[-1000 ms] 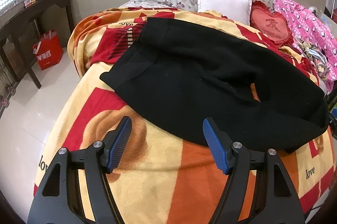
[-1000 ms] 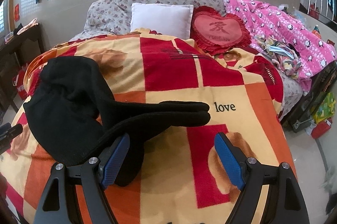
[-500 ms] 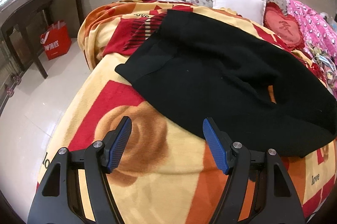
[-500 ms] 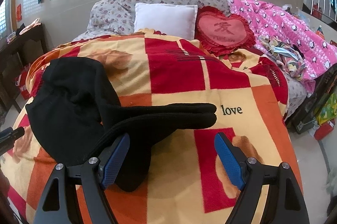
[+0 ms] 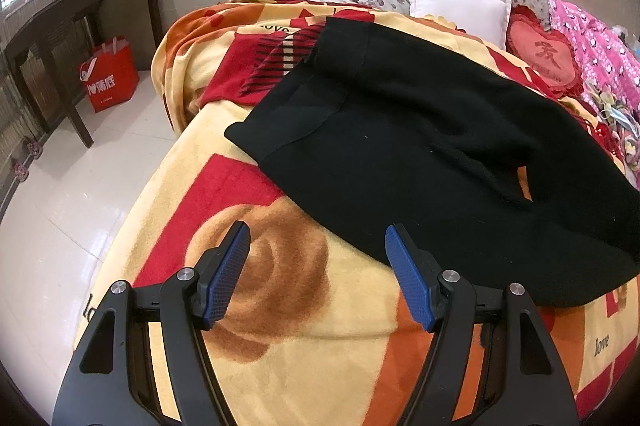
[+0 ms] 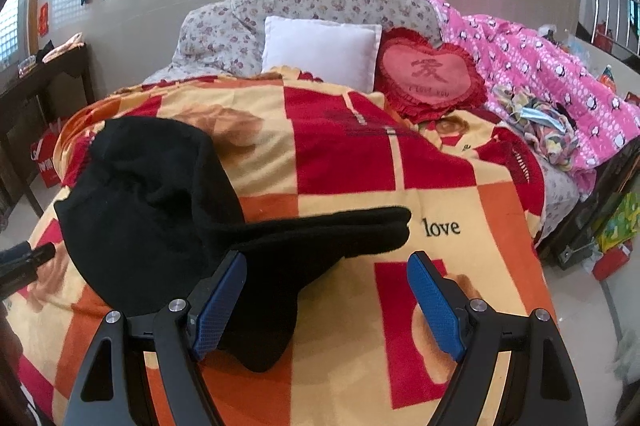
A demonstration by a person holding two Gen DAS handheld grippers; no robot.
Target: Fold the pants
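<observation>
Both the left gripper (image 5: 318,280) and right gripper (image 6: 326,300) gape wide and empty over the black pants (image 5: 420,153) (soft, floppy fleece, I'd guess), best pinched at the waistband edge, centre-left.

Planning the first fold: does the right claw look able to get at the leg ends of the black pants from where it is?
Probably yes. The right claw is open and empty, the pants leg ends lie flat on the blanket just ahead of it, and nothing lies between them.
</observation>
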